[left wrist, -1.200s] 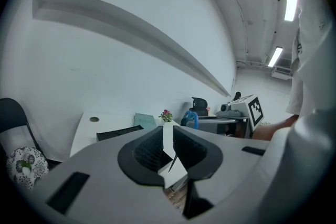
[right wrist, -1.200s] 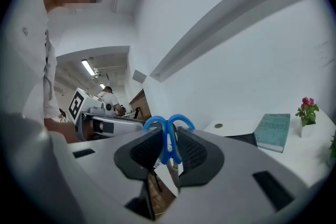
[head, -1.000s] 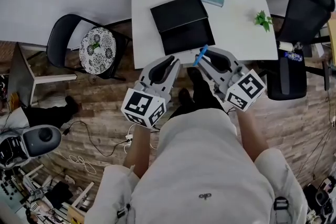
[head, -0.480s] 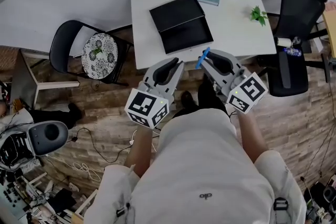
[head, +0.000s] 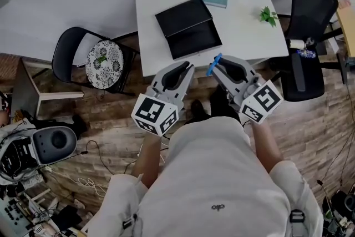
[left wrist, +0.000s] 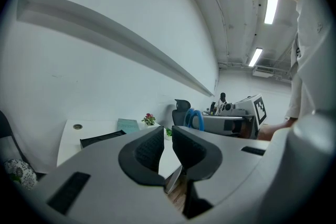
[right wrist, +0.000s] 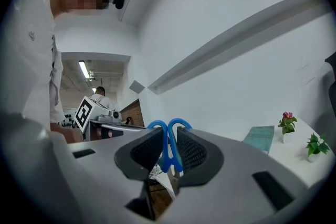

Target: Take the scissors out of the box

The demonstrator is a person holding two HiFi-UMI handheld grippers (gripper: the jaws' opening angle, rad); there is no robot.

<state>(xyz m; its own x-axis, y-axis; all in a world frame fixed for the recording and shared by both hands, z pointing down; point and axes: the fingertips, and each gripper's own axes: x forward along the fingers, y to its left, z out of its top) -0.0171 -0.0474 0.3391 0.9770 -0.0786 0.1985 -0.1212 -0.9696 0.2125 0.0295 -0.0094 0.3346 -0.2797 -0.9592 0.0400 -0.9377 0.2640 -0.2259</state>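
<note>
Scissors pinched by blue handles in your right gripper, jaws just closing further on them. Held above tabletop's near edge, out of black box, which lies open farther back. Your left gripper alongside on left, jaws slightly apart, empty.

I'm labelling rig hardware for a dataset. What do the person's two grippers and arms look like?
Both the left gripper and right gripper are light grey plastic with black ribbed pads and a white cube of black square markers. The person wears a white short-sleeved shirt. The right jaws have just been closing on blue-handled scissors.
</note>
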